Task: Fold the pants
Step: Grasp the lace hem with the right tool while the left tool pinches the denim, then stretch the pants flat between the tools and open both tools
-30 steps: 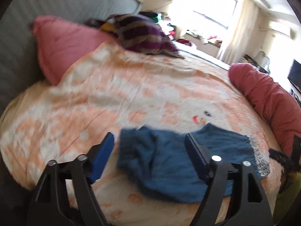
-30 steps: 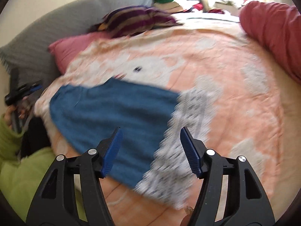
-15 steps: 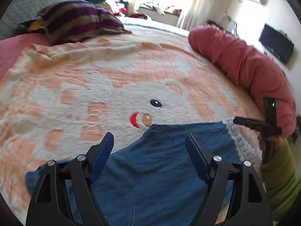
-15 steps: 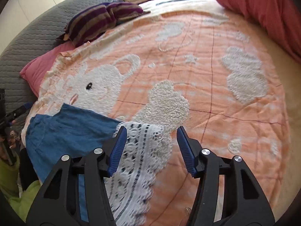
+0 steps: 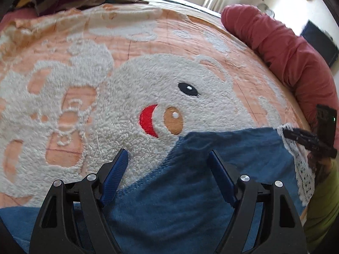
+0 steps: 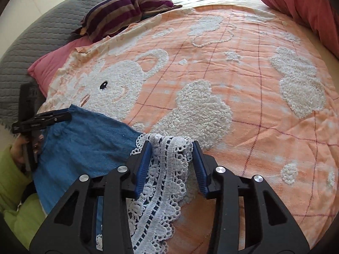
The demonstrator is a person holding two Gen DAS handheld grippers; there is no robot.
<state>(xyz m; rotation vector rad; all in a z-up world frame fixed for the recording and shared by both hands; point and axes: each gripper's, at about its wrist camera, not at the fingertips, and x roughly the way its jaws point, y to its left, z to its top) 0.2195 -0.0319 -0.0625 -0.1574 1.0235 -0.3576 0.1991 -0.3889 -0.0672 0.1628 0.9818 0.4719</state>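
Blue denim pants [image 5: 190, 190] with a white lace hem [image 6: 165, 169] lie at the near edge of the bed. My left gripper [image 5: 168, 158] is open, low over the pants' far edge, with blue cloth between and under its jaws. My right gripper [image 6: 172, 150] is partly closed around the bunched lace hem, jaws on either side of it; the lace fills the gap. The blue leg [image 6: 84, 144] stretches left of it. The right gripper also shows in the left wrist view [image 5: 305, 139], at the lace end [image 5: 300, 169].
The bed has an orange blanket with a white fleecy bear [image 5: 148, 97]. A red bolster [image 5: 286, 48] lies along the right side. A striped pillow [image 6: 127, 10] and pink pillow [image 6: 53, 63] lie at the head. The green sleeve [image 6: 14, 190] is at left.
Both grippers have dropped lower and closer to the pants. The right gripper's jaws have narrowed around the lace hem. The left gripper moved toward the pants' far edge.
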